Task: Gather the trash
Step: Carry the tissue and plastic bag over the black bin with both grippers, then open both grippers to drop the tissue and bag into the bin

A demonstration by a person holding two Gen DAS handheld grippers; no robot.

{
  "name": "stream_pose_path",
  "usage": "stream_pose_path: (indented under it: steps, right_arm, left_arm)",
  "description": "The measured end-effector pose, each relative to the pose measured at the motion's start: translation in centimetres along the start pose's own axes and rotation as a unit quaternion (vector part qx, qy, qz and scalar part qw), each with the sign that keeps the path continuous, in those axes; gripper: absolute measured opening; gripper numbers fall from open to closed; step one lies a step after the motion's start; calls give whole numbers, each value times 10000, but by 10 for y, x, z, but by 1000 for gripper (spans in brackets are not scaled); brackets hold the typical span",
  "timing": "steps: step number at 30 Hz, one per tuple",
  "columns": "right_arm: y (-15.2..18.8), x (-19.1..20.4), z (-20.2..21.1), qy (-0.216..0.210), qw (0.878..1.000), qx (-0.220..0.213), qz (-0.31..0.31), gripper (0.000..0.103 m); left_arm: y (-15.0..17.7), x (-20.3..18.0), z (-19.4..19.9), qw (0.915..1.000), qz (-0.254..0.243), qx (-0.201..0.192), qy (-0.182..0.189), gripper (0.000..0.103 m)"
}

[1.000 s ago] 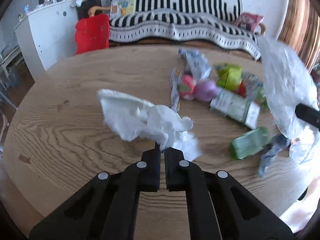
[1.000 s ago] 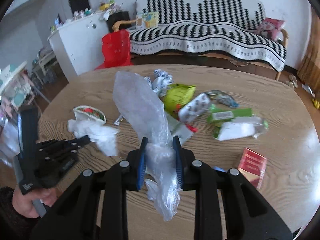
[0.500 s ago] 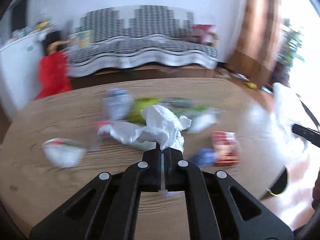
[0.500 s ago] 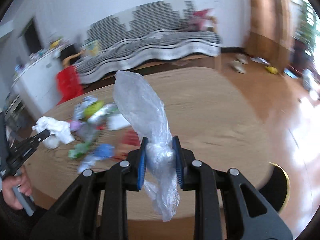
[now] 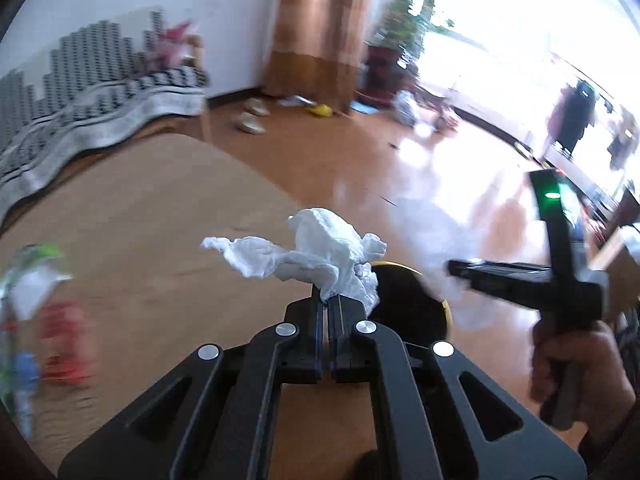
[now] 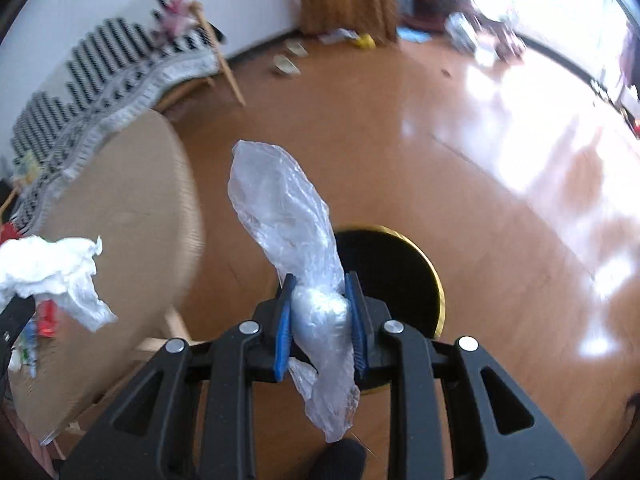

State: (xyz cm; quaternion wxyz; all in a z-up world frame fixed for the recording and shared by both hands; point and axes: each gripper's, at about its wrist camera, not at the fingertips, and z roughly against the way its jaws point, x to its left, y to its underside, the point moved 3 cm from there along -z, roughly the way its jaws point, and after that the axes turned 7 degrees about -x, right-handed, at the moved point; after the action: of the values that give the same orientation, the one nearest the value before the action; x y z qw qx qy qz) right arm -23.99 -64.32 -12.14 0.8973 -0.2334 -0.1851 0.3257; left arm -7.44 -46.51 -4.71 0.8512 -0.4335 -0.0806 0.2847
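Your left gripper [image 5: 329,307] was closed on a crumpled white tissue [image 5: 320,256]; its two black fingers met with almost no gap and pinched the tissue's lower edge, and the rest of the paper stood up and trailed to the left above them. Your right gripper [image 6: 320,312] was clamped on a clear plastic bag [image 6: 286,216]; the blue pads [image 6: 282,334] squeezed a bunched part of it, with the longer end rising above the fingers and a shorter tail hanging below. Both grippers were held off the side of the round wooden table [image 6: 132,216], over the glossy wooden floor [image 6: 460,184]; a black bin with a gold rim [image 6: 400,276] sat on the floor directly beneath the bag, and in the left view the same bin [image 5: 412,308] showed just behind the tissue. Blurred wrappers [image 5: 36,320] lay on the table at the far left; a striped sofa [image 5: 92,92] stood beyond it, against the wall.
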Motion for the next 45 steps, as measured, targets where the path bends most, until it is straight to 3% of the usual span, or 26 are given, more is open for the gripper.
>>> stream_pose_path:
  steps: [6, 11, 14, 15, 19, 33, 34, 35, 36, 38, 43, 45]
  right_arm:
    - [18, -40, -53, 223, 9960, 790, -339, 25]
    - [21, -49, -72, 168, 9928, 1033, -585, 25]
    - [13, -44, -78, 139, 9925, 1027, -645, 25]
    - [12, -44, -79, 123, 9925, 1026, -659, 30]
    - [11, -50, -72, 54, 9935, 901, -699, 64]
    - [-9, -68, -33, -25, 9920, 246, -1234, 68]
    - [-10, -69, -30, -17, 9918, 193, -1264, 69]
    - [-11, -70, -27, -14, 9915, 146, -1291, 69]
    - [-13, -71, -24, -14, 9913, 96, -1316, 69]
    - [-15, -72, -18, -29, 9909, 24, -1344, 71]
    - [-19, -63, -10, -26, 9918, -65, -1278, 74]
    - [-21, -52, -5, 1, 9929, -118, -1186, 81]
  left_arm:
    - [14, -33, -60, 9984, -58, 480, 279, 1]
    - [14, -43, -89, 9976, -26, 627, 303, 1]
    - [15, -49, -95, 9970, 16, 679, 370, 1]
    - [13, -49, -99, 9968, 2, 688, 400, 1]
    - [17, -53, -107, 9963, 1, 728, 451, 1]
    - [28, -74, -135, 9935, -140, 902, 676, 3]
    - [29, -76, -137, 9933, -175, 918, 683, 6]
    - [30, -76, -138, 9929, -187, 943, 694, 21]
    - [30, -76, -139, 9927, -169, 972, 692, 51]
    - [29, -74, -136, 9942, -80, 862, 642, 72]
    - [24, -67, -123, 9946, -6, 833, 625, 76]
    - [21, -60, -112, 9947, 39, 820, 626, 85]
